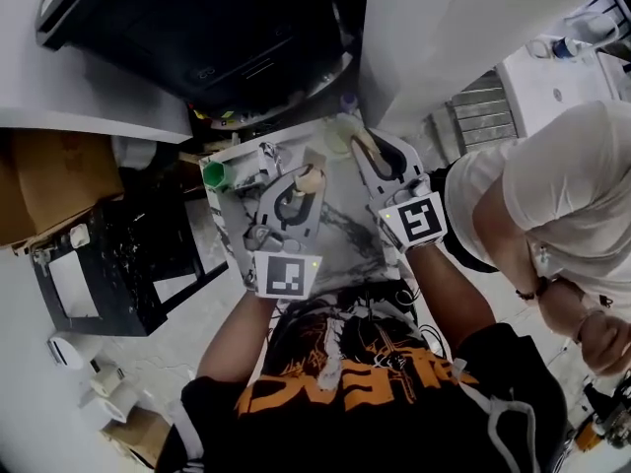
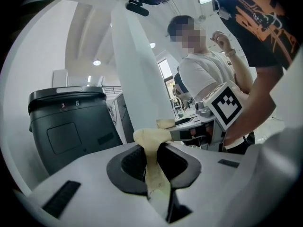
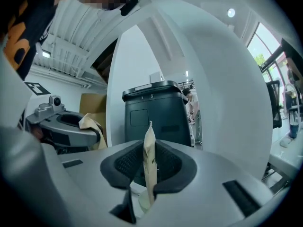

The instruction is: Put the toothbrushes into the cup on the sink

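Nearest the head camera is the black T-shirt with orange print (image 1: 345,372), and just past it both tools are held over the white, grey-veined marble sink top (image 1: 345,235). The small green cup (image 1: 214,173) is what the next move turns on. It sits at the sink top's left edge as seen from above, with its mouth apparently facing up. The left gripper (image 1: 308,178) is found just right of the cup. The right gripper (image 1: 365,146) is well right of the cup, with the left one in between, so the left is judged clearly nearer.

Both sets of jaws are nearly closed, with 1 packet pinched in each. In the left gripper view a cream paper-wrapped toothbrush (image 2: 155,171) is clamped with its long axis running out along the jaws, and a crumpled end pokes past the tips. In the right gripper view a 2nd cream paper-wrapped toothbrush (image 3: 148,167) is gripped on edge, pointed end up. The cup isn't caught in either gripper view, so neither tool looks aimed at it yet. For the drop, the left packet would probably need tipping end-down over the cup's mouth.
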Tool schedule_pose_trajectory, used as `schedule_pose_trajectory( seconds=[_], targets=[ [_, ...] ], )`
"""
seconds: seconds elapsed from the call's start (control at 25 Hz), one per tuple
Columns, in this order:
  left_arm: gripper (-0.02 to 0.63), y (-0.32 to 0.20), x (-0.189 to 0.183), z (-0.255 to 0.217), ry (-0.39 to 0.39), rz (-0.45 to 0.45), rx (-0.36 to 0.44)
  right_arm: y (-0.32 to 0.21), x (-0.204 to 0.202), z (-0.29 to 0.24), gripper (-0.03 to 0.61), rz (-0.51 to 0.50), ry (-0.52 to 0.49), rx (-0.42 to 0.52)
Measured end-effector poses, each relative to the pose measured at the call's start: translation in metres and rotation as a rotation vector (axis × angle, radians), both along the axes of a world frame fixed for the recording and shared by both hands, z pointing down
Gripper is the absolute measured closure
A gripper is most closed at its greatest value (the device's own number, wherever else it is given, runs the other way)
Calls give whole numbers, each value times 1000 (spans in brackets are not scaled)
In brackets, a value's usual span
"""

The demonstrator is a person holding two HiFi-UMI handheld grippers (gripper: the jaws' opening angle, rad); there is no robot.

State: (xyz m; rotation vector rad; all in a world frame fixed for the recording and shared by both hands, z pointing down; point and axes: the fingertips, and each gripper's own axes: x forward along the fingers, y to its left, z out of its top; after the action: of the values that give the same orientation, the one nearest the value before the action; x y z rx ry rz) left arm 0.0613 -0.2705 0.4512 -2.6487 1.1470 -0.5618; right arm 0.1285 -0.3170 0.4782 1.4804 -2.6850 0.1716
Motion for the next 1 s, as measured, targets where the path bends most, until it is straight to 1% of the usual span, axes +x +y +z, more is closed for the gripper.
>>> schedule_pose_trajectory(
  seconds=[0.04,0.12,0.2,0.28,0.44,0.48,0.52,0.64,0.72,0.8,0.88,0.96,1.0],
  targets=[
    [538,-2,-1,5,-6,-2,-10,-3,-3,6,493,-5,-5,-7],
    [538,-10,-2,14,-11,-9,-28,-10,-8,13,494,-15,-33,17],
    [538,-18,-2,22,-14,-19,-40,-18,-10,24,492,-27,-35,34],
    [538,-24,-1,27,-9,-24,-47,-26,-13,36,491,-36,-1,36],
    [538,-30,-1,32,2,-36,-55,-32,-16,62,475,-53,61,-19],
    [538,-31,-3,32,3,-40,-54,-31,-16,68,436,-61,72,-31],
    [538,-30,-4,32,5,-45,-53,-30,-16,71,380,-65,78,-37],
    [538,-27,-9,27,13,-59,-41,-29,-17,67,317,-56,72,-27],
    [538,-23,-13,23,19,-67,-31,-27,-19,56,286,-44,55,-10],
    [538,-16,-17,15,24,-72,-21,-22,-19,44,264,-32,66,14],
    [538,-8,-22,4,36,-78,-8,-14,-16,26,244,-9,117,66],
    [538,0,-26,-8,61,-87,8,-6,-12,1,221,22,189,139],
    [538,4,-29,-15,79,-92,17,0,-12,-14,216,32,207,171]
  ],
)
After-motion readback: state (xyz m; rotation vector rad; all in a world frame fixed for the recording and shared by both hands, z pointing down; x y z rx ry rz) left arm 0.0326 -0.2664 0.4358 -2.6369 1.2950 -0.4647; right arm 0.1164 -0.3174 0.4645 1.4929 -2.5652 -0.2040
